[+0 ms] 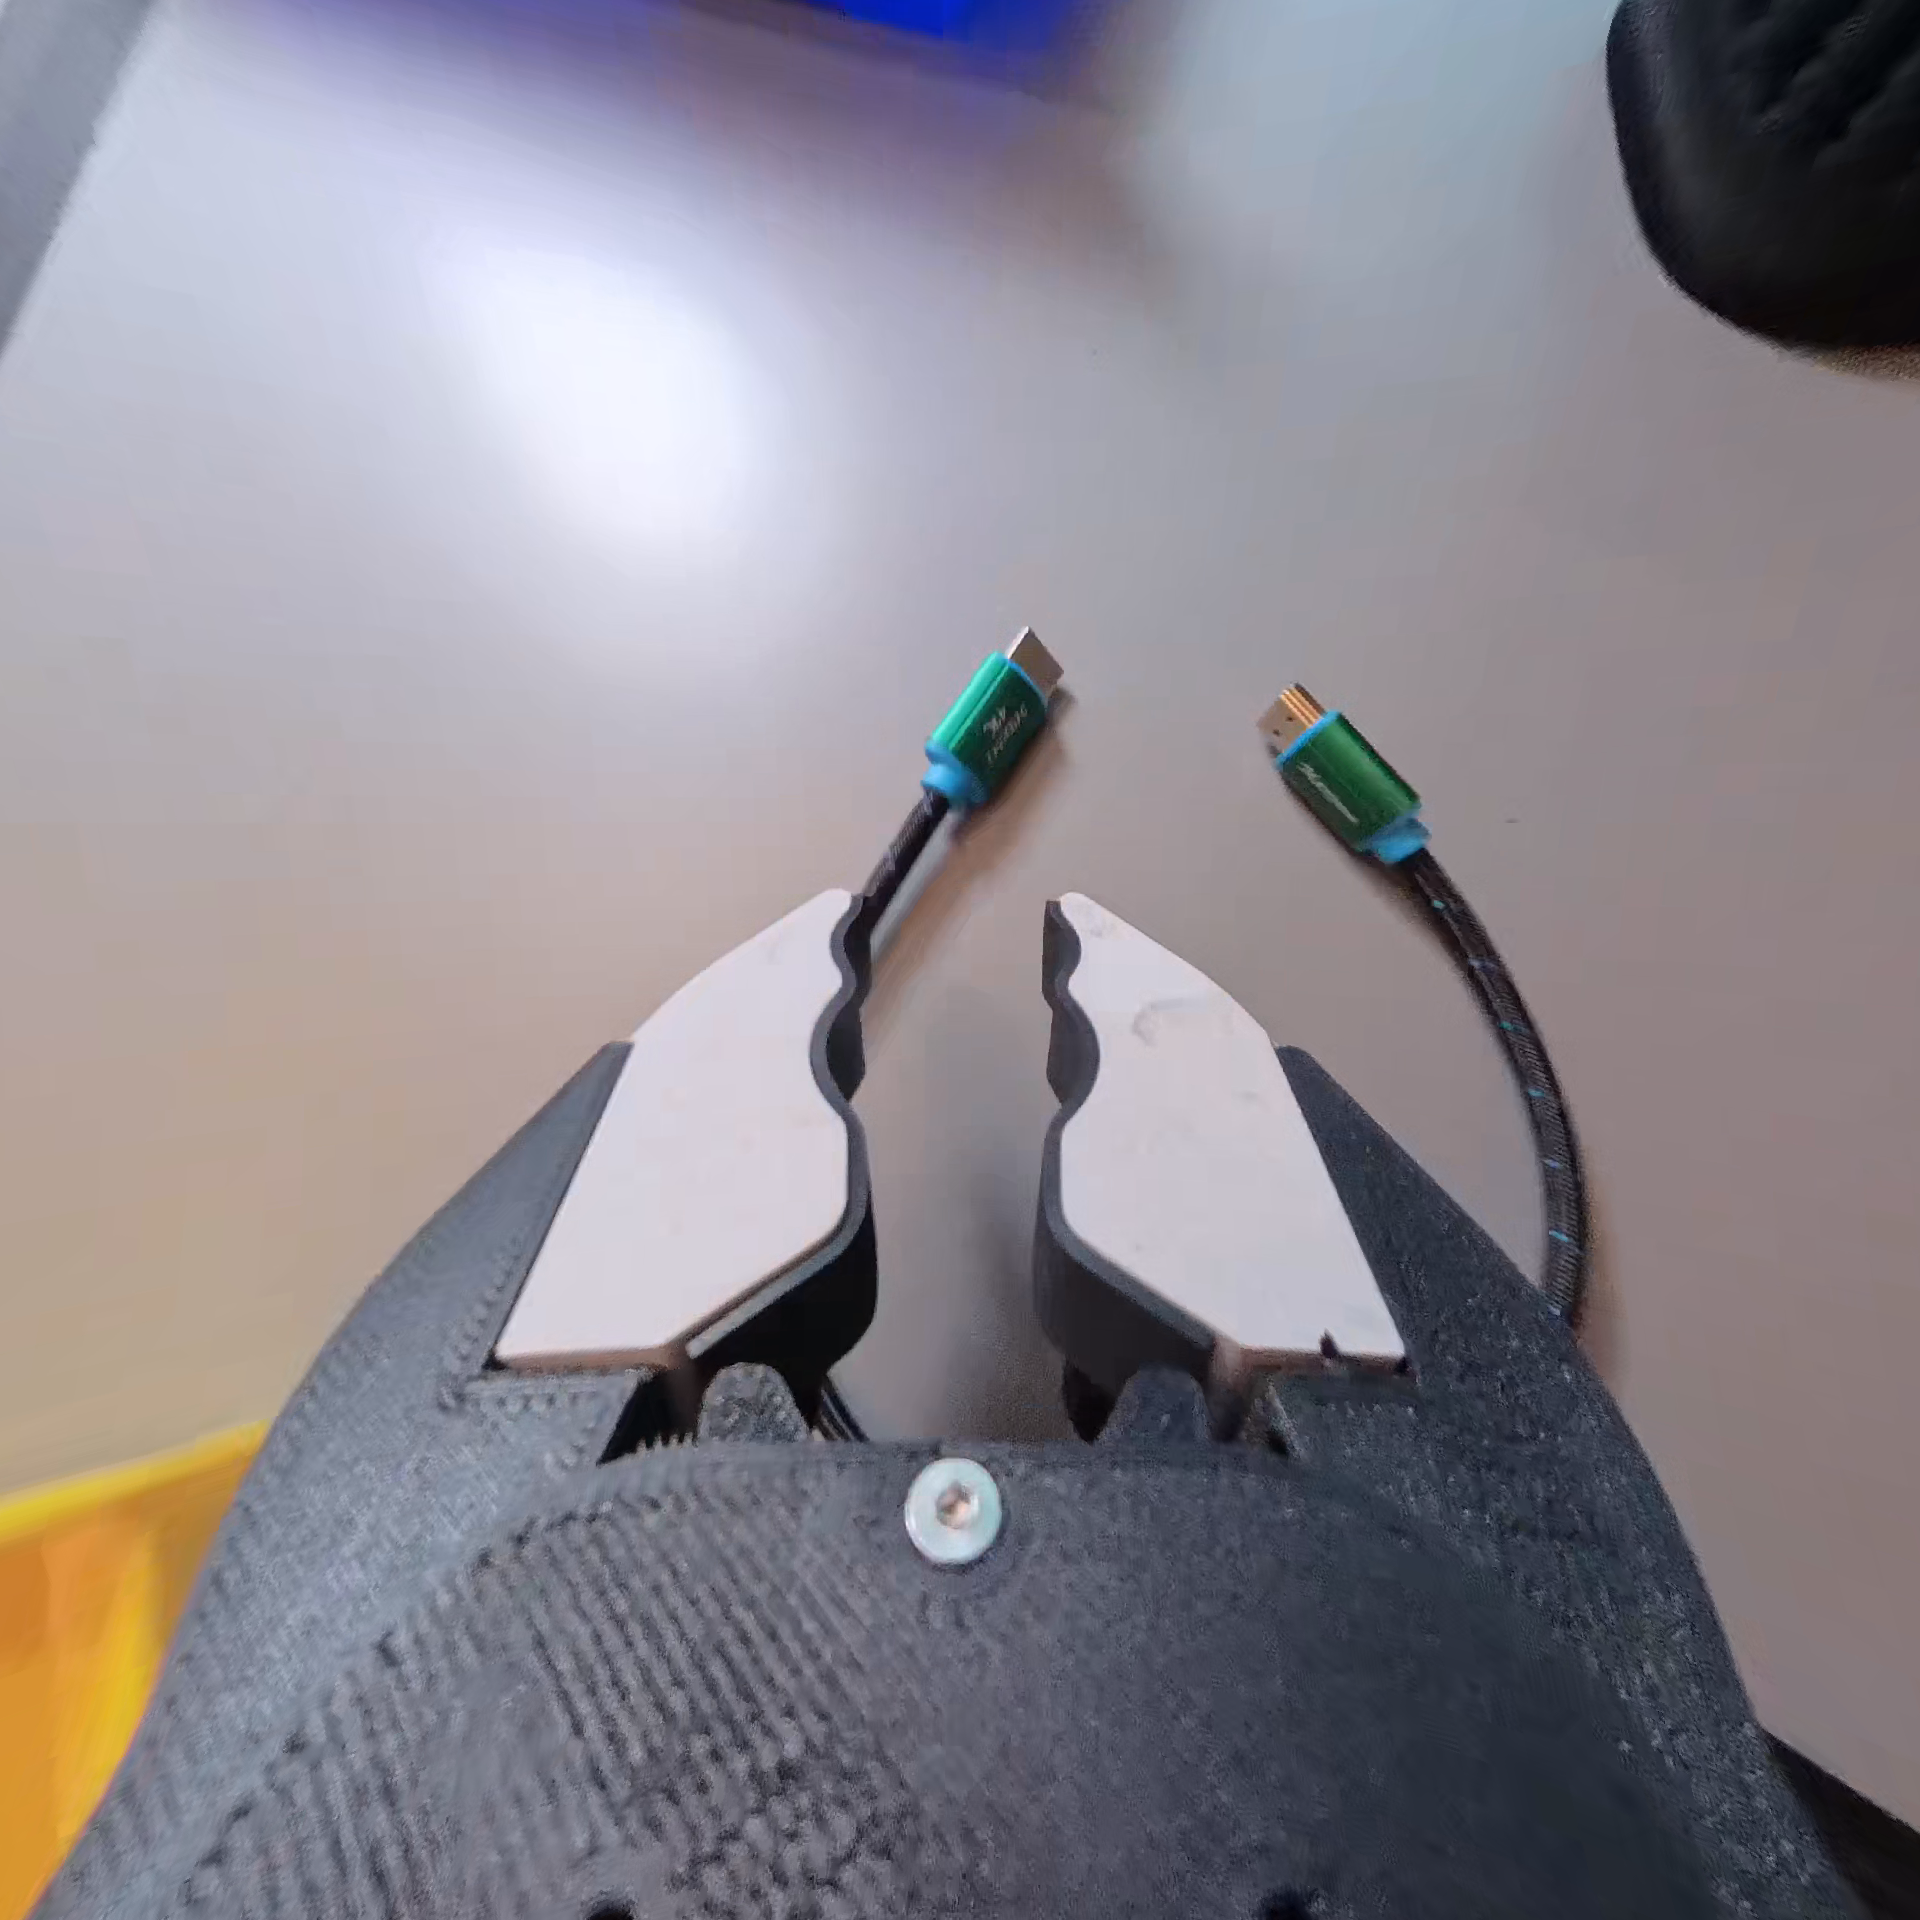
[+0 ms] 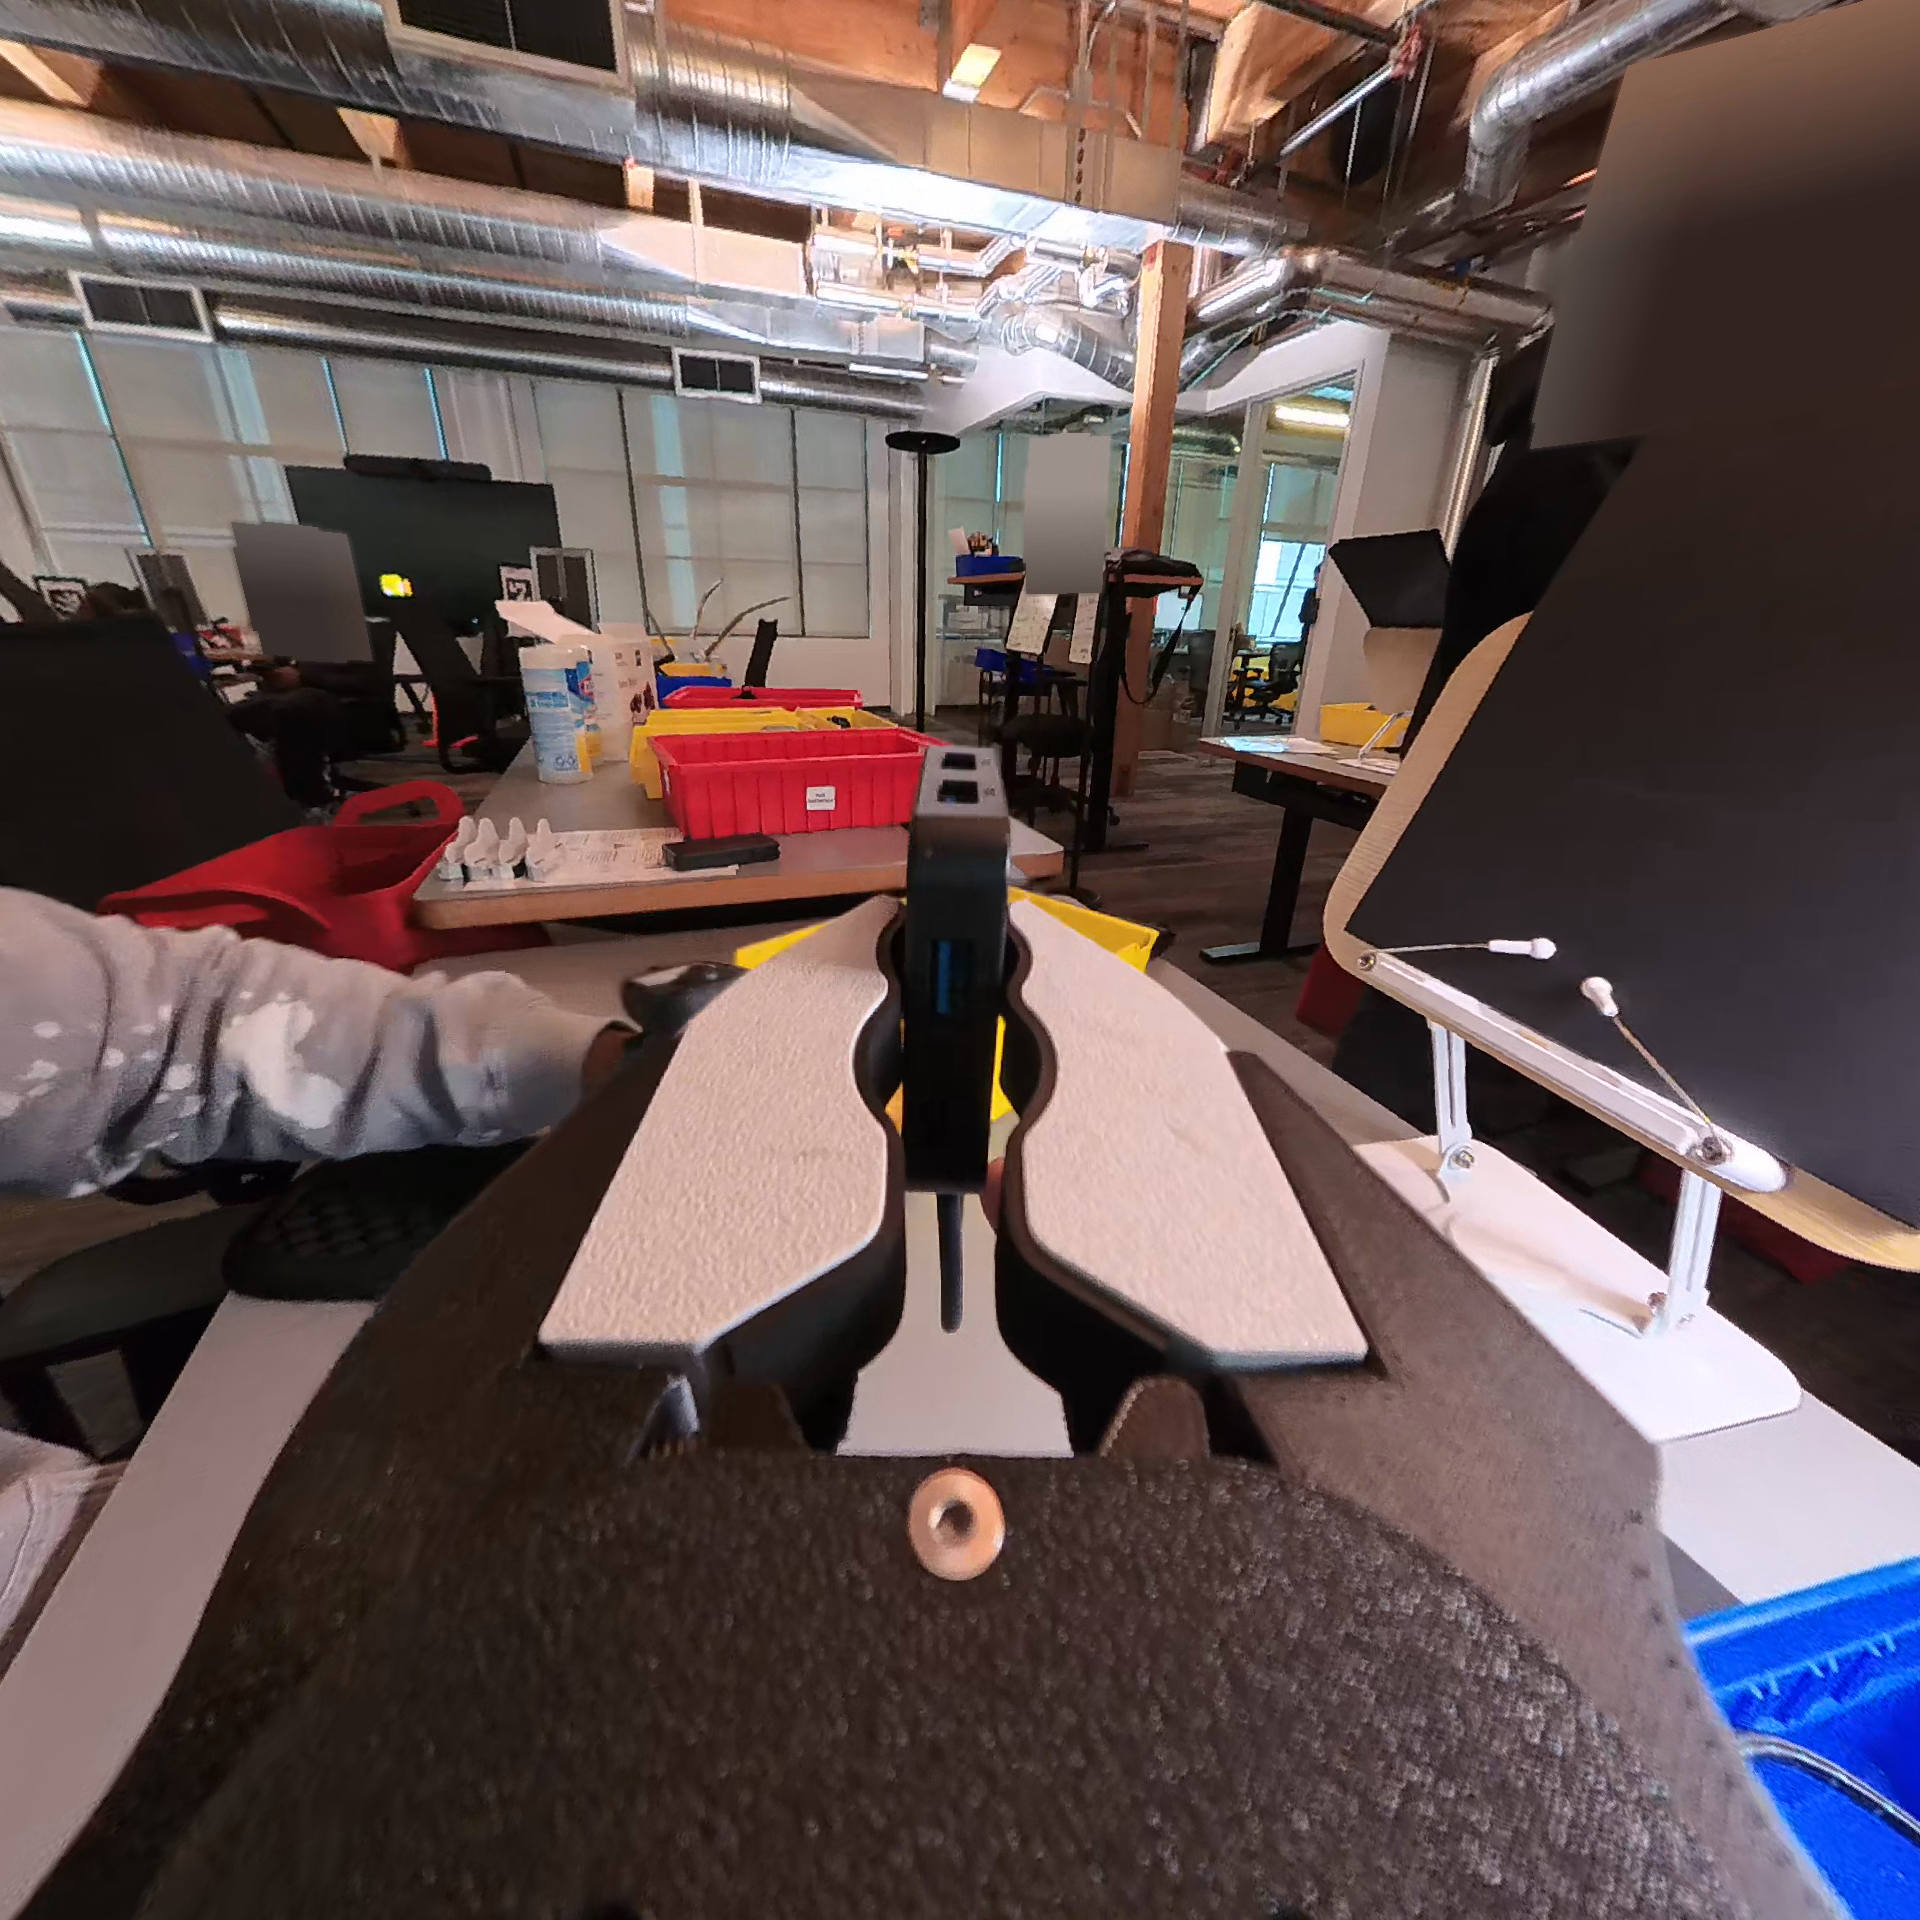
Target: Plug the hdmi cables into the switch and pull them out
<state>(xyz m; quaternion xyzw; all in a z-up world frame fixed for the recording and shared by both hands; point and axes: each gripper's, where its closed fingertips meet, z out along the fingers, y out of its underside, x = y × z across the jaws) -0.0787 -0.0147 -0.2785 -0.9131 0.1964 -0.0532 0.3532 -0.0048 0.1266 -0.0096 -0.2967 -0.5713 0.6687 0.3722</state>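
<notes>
Green-shelled HDMI plugs [image 1: 995,727] [image 1: 1340,769] lie on the table just ahead of my left gripper [image 1: 951,914], whose jaws gape empty. My right gripper [image 2: 954,935] clamps the black switch [image 2: 956,977] upright. I judge a grab on the braid would let the plug swivel and miss the port.

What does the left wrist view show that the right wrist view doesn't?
Only the left wrist view shows the two green-ended cables, one ahead on the left and one on the right, lying loose on the table, with the open left gripper holding nothing. Only the right wrist view shows the black switch clamped in the right gripper, a sleeved arm and the workshop behind. Both show a grey tabletop and a yellow bin.
</notes>
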